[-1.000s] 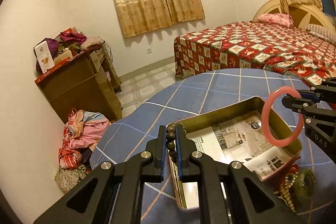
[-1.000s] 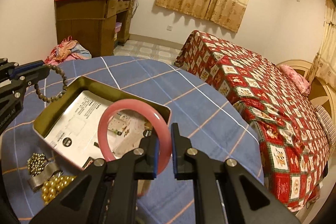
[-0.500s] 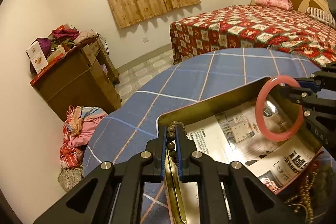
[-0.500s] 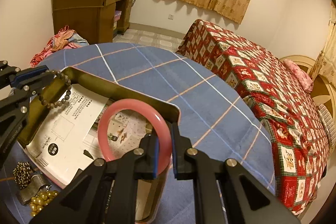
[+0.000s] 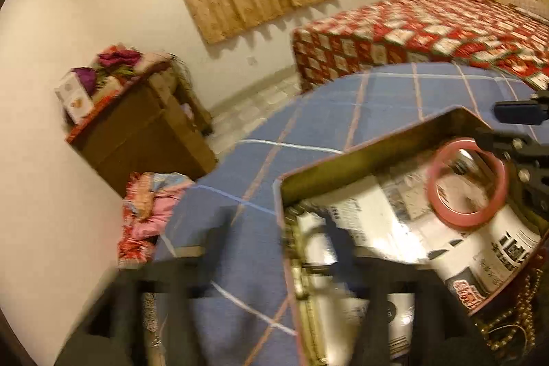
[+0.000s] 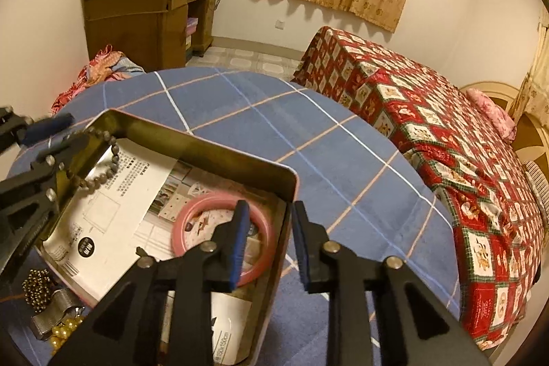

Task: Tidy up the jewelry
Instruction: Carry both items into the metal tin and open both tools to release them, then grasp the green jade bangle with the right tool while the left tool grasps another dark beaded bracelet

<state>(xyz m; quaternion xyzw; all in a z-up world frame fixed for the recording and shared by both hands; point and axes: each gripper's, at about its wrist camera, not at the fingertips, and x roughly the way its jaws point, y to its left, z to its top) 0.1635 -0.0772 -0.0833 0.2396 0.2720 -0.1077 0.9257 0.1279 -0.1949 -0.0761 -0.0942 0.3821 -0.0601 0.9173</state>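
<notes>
Your right hand-held gripper [image 6: 267, 246] stands wide above the pink bangle [image 6: 223, 240] lying in the tin [image 6: 206, 153]; your left hand-held gripper [image 6: 60, 134], at the tin's far-left corner, looks parted, the bead bracelet [image 6: 103, 160] draped just below.

One pink bangle [image 6: 223, 237], one beaded bracelet [image 6: 103, 160], one tin tray [image 6: 206, 153], two tongs.

Warm yellowish indoor light, kinda dim. Left wrist view is heavily motion-blurred, right one's sharp. Fisheye bends the edges, dark vignette corners.
</notes>
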